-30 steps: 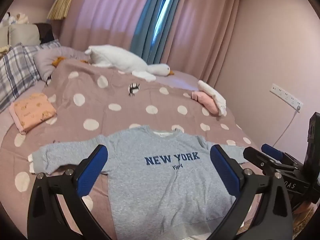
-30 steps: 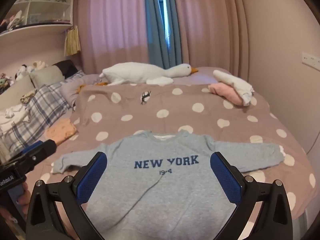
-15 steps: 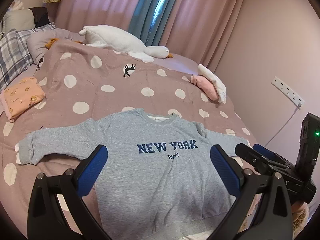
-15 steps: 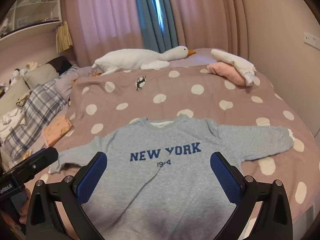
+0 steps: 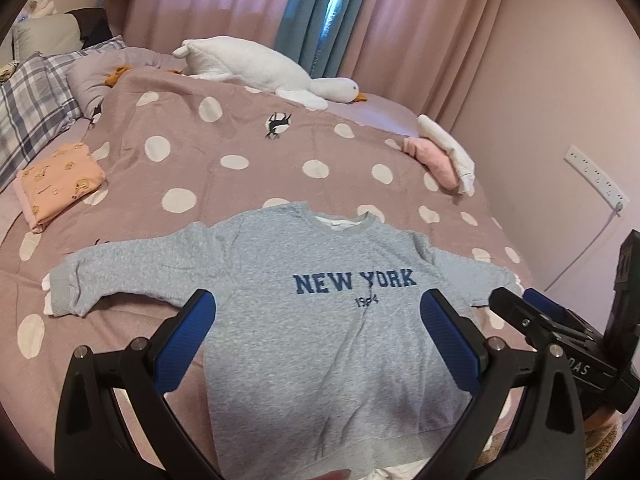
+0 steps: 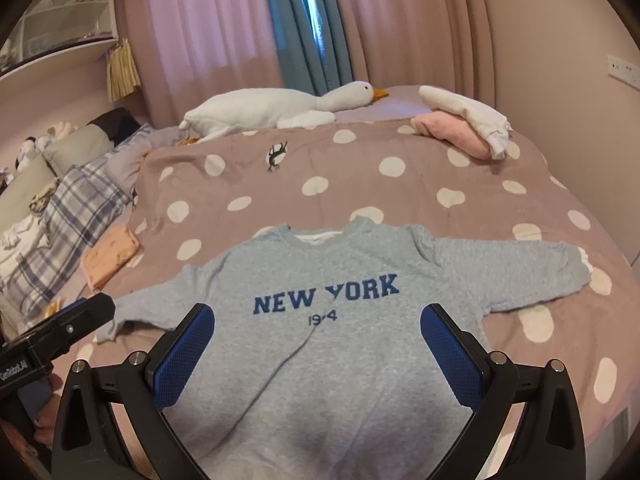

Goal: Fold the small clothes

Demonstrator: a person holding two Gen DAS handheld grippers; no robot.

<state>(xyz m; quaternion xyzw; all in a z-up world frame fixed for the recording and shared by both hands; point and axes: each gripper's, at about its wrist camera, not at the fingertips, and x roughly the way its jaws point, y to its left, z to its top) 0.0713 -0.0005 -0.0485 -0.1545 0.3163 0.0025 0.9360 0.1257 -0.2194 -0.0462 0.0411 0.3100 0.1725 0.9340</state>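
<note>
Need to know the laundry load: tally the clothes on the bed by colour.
Grey: 1, sweatshirt
Orange: 1, folded piece
Pink: 1, bundle
White: 1, piece lying on the pink bundle
Total: 4

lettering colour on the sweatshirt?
Dark blue "NEW YORK" on the grey sweatshirt; clearest in the right wrist view.

Both wrist cameras look forward and slightly down from above the near edge of the bed, facing the curtains [image 6: 224,32]. The left view sits left of the grey sweatshirt [image 5: 320,320], the right view right of it [image 6: 320,340]. Both share the sweatshirt and the plush goose [image 5: 260,68] [image 6: 280,108] behind it.
</note>
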